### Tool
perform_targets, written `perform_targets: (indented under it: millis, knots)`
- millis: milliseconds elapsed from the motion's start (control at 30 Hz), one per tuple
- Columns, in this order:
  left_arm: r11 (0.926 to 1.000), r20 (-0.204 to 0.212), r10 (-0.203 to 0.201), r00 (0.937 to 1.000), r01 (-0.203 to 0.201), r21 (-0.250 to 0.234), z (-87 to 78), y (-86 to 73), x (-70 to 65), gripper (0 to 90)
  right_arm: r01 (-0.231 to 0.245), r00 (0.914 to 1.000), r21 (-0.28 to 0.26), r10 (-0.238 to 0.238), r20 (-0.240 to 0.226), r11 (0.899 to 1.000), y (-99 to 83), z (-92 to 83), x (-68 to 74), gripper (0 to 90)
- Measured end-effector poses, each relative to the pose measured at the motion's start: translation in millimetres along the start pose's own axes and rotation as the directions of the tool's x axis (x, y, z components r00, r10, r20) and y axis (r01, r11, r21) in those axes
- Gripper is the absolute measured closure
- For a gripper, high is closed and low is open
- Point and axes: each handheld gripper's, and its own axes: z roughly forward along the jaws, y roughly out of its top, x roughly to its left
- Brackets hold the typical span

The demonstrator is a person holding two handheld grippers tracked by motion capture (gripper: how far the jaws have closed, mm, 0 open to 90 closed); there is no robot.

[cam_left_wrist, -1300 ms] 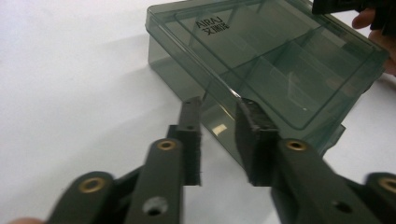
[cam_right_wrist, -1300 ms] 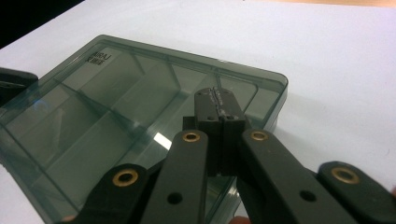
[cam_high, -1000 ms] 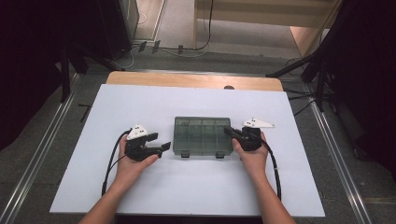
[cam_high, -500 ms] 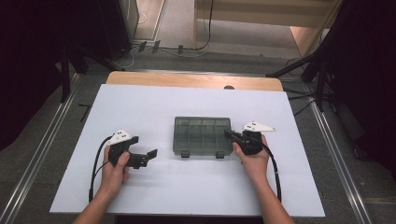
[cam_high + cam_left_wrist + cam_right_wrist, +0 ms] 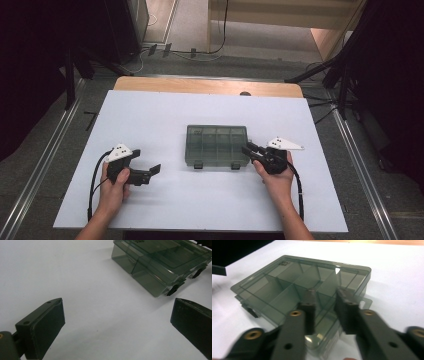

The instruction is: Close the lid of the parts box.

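Note:
A clear dark-green compartment box (image 5: 216, 145) with its lid down lies in the middle of the white table (image 5: 150, 115). My left gripper (image 5: 150, 174) rests on the table well to the left of it. Its jaws have just been opening and stand wide with nothing between them (image 5: 117, 310); the box (image 5: 160, 262) lies ahead of them, apart. My right gripper (image 5: 247, 150) is at the box's right front corner. Its jaws (image 5: 326, 293) have just been opening, and a gap shows between the pads over the box's edge (image 5: 294, 282).
Two dark latches (image 5: 197, 164) stick out from the box's front edge. A wooden strip (image 5: 207, 86) runs along the table's far side. Cables trail from both grippers toward the near edge. Metal rails (image 5: 45, 165) run along the floor on both sides.
The left hand has drawn leftward away from the box, its jaws wider apart. The right gripper's jaws, shut before, now stand parted at the box's corner.

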Motion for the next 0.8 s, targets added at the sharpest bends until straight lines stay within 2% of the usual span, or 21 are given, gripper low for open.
perform_targets:
  millis: [167,200,267,333,400,533,800]
  knots:
    - [1.0,-0.005,-0.003,1.0,0.003,-0.007,-4.8,-1.2,1.3,0.0,0.002,1.0,-0.019,-0.002,-0.006,1.0,-5.6,-12.5,-0.7,37.3]
    - [0.9999,-0.004,-0.001,1.0,0.001,-0.011,-5.7,-1.6,1.6,0.0,0.016,0.9999,-0.03,-0.016,-0.004,0.999,-6.7,-15.5,-0.6,32.7]
    - [0.9999,-0.006,-0.003,1.0,0.003,-0.014,-8.0,-2.1,2.2,0.0,0.021,0.9994,-0.044,-0.022,-0.025,0.999,-8.7,-20.9,0.8,22.8]
    - [0.9999,-0.006,0.0,1.0,-0.001,-0.016,-10.2,-3.1,3.8,0.0,0.026,0.9994,-0.046,-0.027,-0.023,0.999,-10.6,-25.5,1.4,14.8]
    - [0.9998,-0.006,-0.004,1.0,0.004,-0.021,-12.3,-4.4,4.7,0.0,0.025,0.9995,-0.048,-0.026,-0.019,0.999,-12.9,-30.4,1.6,12.4]
    - [0.9997,-0.009,-0.004,1.0,0.004,-0.025,-16.3,-6.2,6.7,0.0,0.017,0.9998,-0.041,-0.017,-0.002,0.999,-16.6,-40.0,-0.3,0.0]
    - [0.9994,-0.013,-0.014,0.9998,0.013,-0.033,-23.3,-8.9,10.7,0.0,0.013,0.9996,-0.062,-0.011,0.027,0.998,-25.1,-64.6,-6.4,0.0]
